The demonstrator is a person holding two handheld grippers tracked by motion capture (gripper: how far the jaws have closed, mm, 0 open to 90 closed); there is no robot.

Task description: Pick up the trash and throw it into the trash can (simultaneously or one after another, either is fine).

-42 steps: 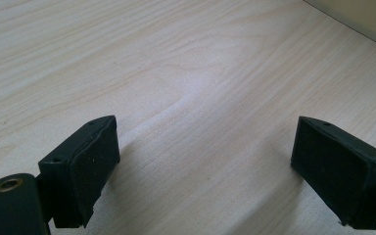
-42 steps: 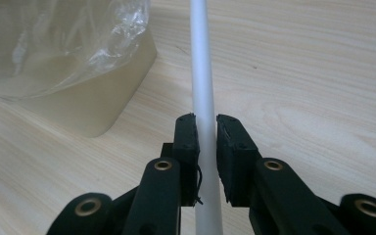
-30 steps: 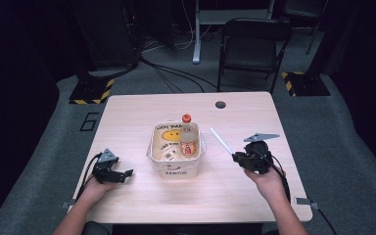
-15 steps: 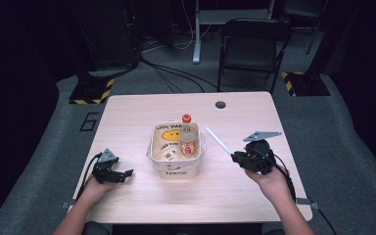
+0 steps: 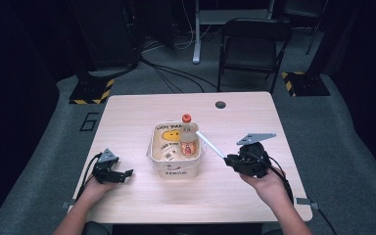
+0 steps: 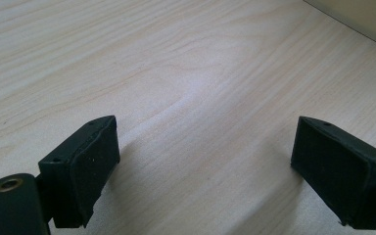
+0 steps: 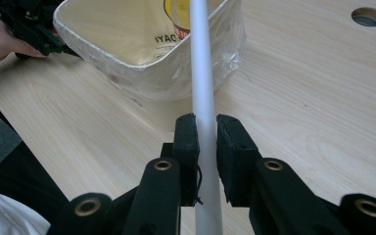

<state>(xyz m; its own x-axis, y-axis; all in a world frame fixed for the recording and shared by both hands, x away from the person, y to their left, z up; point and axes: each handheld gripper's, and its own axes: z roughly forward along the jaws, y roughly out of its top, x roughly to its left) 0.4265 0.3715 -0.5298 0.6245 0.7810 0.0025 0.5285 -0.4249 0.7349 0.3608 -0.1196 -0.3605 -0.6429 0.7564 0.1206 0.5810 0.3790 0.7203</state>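
Note:
A white stick (image 5: 210, 145) (image 7: 201, 93) is clamped between the jaws of my right gripper (image 5: 231, 159) (image 7: 206, 128); it slants up and left, and its far end reaches over the right rim of a cream square tub (image 5: 154, 157) (image 7: 142, 73) at mid-table. Inside the tub lies a small bottle with a red cap (image 5: 187, 136). My left gripper (image 5: 126, 173) (image 6: 203, 171) rests low over bare wood near the table's front left, its jaws wide apart with nothing between them.
The light wooden table (image 5: 254, 117) has a round cable hole (image 5: 220, 104) (image 7: 368, 16) near its far edge. A folding chair (image 5: 252, 44) and floor cables stand beyond the table. The tub carries printed words and a yellow face.
My right gripper has lifted a little and moved left toward the tub with the stick, whose tip now reaches the tub's rim. The left hand has stayed put.

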